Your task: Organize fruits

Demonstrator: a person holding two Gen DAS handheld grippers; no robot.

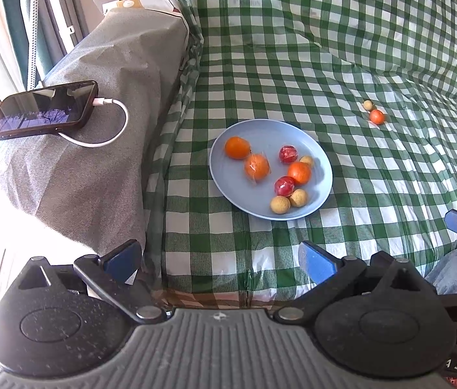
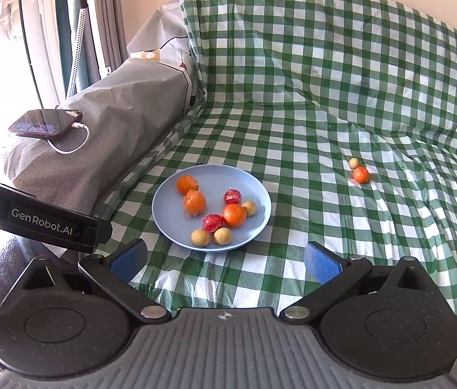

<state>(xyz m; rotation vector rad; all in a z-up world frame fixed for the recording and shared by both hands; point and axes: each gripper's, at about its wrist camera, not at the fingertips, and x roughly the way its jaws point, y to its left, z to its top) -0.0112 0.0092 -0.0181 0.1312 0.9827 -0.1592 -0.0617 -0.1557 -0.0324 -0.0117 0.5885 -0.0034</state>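
step: likely fetching strays | plate [image 2: 163, 201] holds eight fruits | orange [image 2: 361, 174] and longan [image 2: 354, 162] right of plate, touching | left gripper [image 1: 218, 257], right gripper [image 2: 225, 257] spread, empty | next: right reaches orange

Bare cloth [image 2: 293, 136] around plate [image 2: 163, 214]; armrest [image 2: 124, 103] blocks left.

Both wrist views look forward, downward over checkered cloth [image 1: 261, 64]; share blue plate [image 2: 163, 214].
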